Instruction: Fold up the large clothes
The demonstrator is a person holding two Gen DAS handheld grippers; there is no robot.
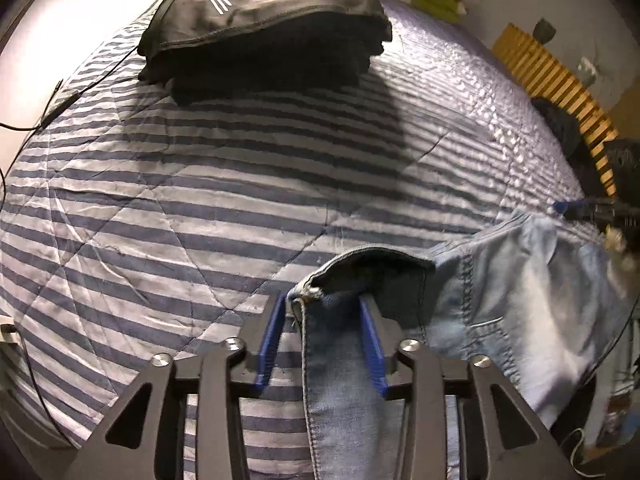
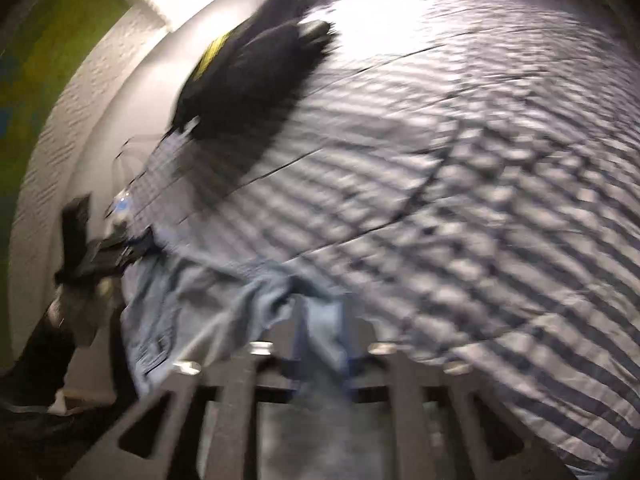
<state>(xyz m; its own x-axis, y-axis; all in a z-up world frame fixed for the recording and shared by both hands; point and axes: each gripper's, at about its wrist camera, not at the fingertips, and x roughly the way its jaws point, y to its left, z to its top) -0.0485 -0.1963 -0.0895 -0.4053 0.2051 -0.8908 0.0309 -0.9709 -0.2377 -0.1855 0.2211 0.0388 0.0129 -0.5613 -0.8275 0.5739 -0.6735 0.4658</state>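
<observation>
Between the blue pads of my left gripper (image 1: 326,308) lies a seamed edge of the jeans (image 1: 500,292). The pads stand apart on either side of that denim, and I see a gap at each, so nothing is clamped there. In my right gripper (image 2: 322,320) another strip of the jeans (image 2: 192,312) runs between the fingers, but the view is smeared and I cannot tell whether the pads press on it.

The risk, as I judge it, is close in: if I lift or pull now, the left edge could slide straight out of the unclamped pads, and the fold would sag on one side. A pull from the right alone could also drag the jeans across the quilt (image 1: 160,200) and bunch both.

Just ahead of my left pads the waistband curls up; to its right the rest of the jeans spreads over the quilt toward my right gripper. Far ahead sits a stack (image 1: 264,28) of folded dark clothes.

Count: two grippers, one pair of jeans, one quilt, one stack; the pieces in it I cannot count.
</observation>
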